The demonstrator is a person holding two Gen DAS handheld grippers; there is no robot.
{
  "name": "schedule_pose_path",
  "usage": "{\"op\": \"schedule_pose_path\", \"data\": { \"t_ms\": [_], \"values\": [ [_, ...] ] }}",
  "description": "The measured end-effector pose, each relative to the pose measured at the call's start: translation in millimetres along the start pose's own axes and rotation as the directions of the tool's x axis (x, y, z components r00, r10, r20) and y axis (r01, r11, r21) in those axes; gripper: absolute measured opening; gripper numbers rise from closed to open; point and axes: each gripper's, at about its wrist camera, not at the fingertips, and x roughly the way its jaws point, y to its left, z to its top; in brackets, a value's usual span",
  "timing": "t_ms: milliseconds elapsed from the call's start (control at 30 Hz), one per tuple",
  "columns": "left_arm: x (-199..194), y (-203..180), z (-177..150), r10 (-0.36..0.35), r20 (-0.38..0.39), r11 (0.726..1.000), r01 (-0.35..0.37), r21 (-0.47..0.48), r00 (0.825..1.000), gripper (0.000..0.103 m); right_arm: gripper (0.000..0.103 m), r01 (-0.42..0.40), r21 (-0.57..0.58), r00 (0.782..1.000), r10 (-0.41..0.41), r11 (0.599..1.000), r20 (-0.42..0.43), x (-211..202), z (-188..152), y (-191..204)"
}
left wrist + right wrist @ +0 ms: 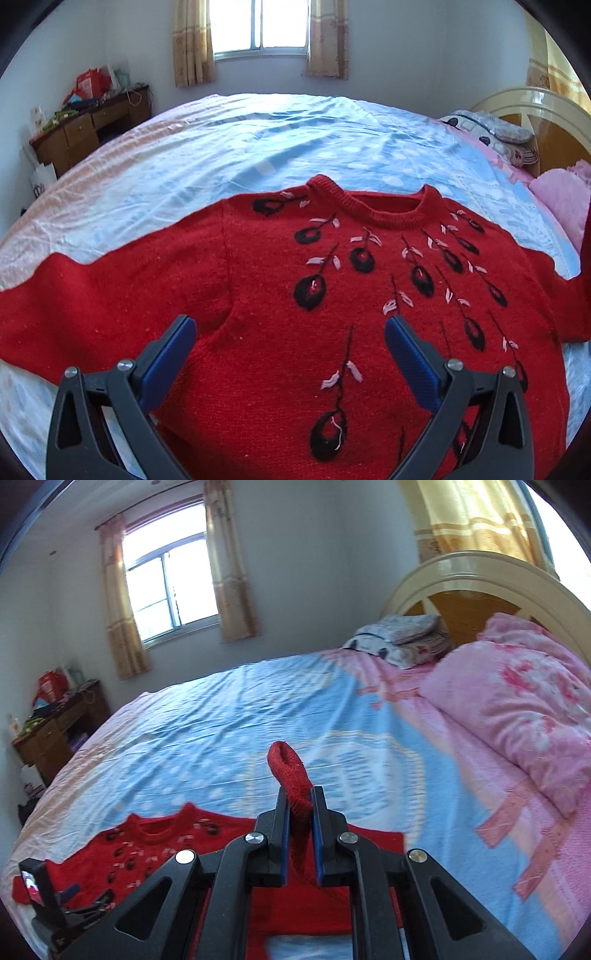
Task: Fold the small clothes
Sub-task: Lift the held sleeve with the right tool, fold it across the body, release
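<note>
A red knit sweater (280, 332) with black and pink flower embroidery lies face up on the bed, collar (373, 210) toward the far side. My left gripper (291, 325) is open and empty just above the sweater's chest, near its left armpit. My right gripper (300, 805) is shut on the sweater's right sleeve cuff (290, 771) and holds it lifted above the bed. The sweater's body (147, 845) shows at the lower left in the right wrist view, with the left gripper (66, 904) over it.
The bed (258, 133) has a blue and pink sheet. A pink quilt (517, 709) and pillows (402, 635) lie by the headboard (480, 579) at the right. A wooden desk (88, 129) with clutter stands at the far left under the window (258, 26).
</note>
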Motion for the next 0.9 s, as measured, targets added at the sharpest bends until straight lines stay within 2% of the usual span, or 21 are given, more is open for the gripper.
{"op": "schedule_pose_path", "data": {
  "t_ms": [333, 533, 600, 733, 833, 900],
  "values": [
    [-1.4, 2.4, -3.6, -0.022, 0.011, 1.0, 0.022, 0.002, 1.0, 0.103, 0.009, -0.128, -0.013, 0.99, 0.127, 0.992, -0.058, 28.8, -31.2, 75.0],
    [7.6, 13.2, -3.5, -0.056, -0.041, 0.997, 0.053, -0.064, 0.998, 0.103, 0.01, -0.196, -0.027, 0.973, 0.191, 0.98, -0.13, 55.4, -75.5, 124.4],
    [6.7, 11.4, -4.4, -0.053, -0.038, 0.997, 0.051, -0.057, 0.998, 0.103, 0.01, -0.204, -0.047, 0.968, 0.195, 0.978, -0.157, 65.6, -93.2, 137.6],
    [5.5, 7.0, -5.3, -0.048, -0.035, 0.998, 0.047, -0.035, 0.998, 0.103, 0.01, -0.213, -0.056, 0.961, 0.198, 0.976, -0.192, 77.8, -118.4, 146.1],
    [6.3, 9.9, -5.1, -0.056, -0.039, 0.998, 0.054, -0.043, 0.998, 0.103, 0.011, -0.255, -0.057, 0.945, 0.237, 0.965, -0.224, 83.8, -130.3, 145.5],
    [6.8, 9.8, -5.2, -0.07, -0.045, 0.997, 0.068, -0.04, 0.997, 0.103, 0.022, -0.266, -0.067, 0.94, 0.243, 0.962, -0.24, 81.6, -134.6, 142.2]
  ]
}}
